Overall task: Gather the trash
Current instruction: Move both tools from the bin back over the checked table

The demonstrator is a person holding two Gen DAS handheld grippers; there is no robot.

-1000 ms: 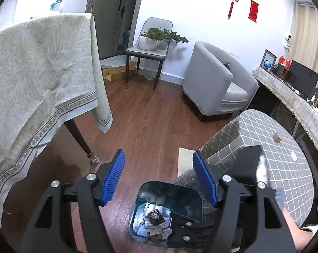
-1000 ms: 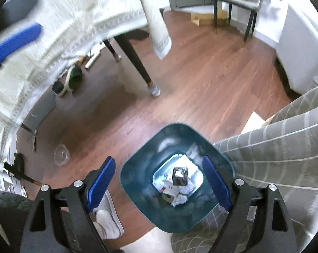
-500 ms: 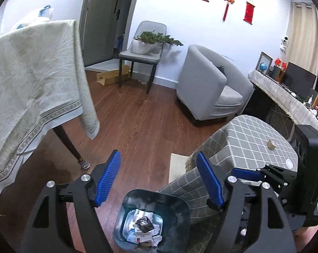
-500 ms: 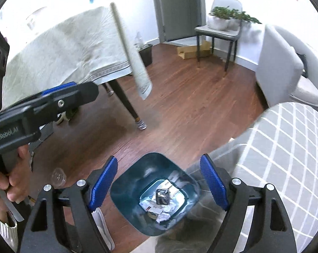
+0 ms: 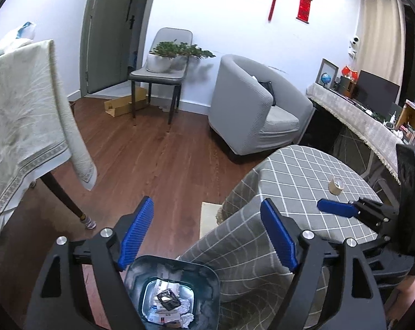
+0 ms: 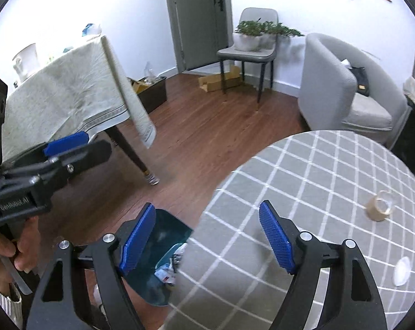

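A dark teal trash bin [image 5: 207, 275] stands on the floor beside the round table and holds crumpled paper and a small black box [image 5: 167, 299]. It also shows in the right wrist view [image 6: 163, 236], partly behind the table edge. My left gripper [image 5: 207, 233] is open and empty above the bin. My right gripper [image 6: 207, 236] is open and empty over the table's near edge. A brown tape roll [image 6: 379, 209] and a small white lid [image 6: 402, 273] lie on the checked grey tablecloth [image 6: 303, 192]. The right gripper also shows in the left wrist view [image 5: 342, 209].
A table with a pale cloth [image 5: 20, 126] stands at the left, its dark leg [image 5: 64, 195] on the wooden floor. A grey armchair [image 5: 257, 110], a chair with a potted plant [image 5: 163, 63] and a cardboard box [image 5: 124, 104] are farther back. A long sideboard [image 5: 358, 115] runs at the right.
Both grippers have risen and tilted up from over the bin. The right one now looks across the round table; the bin has slid to the bottom of both views.
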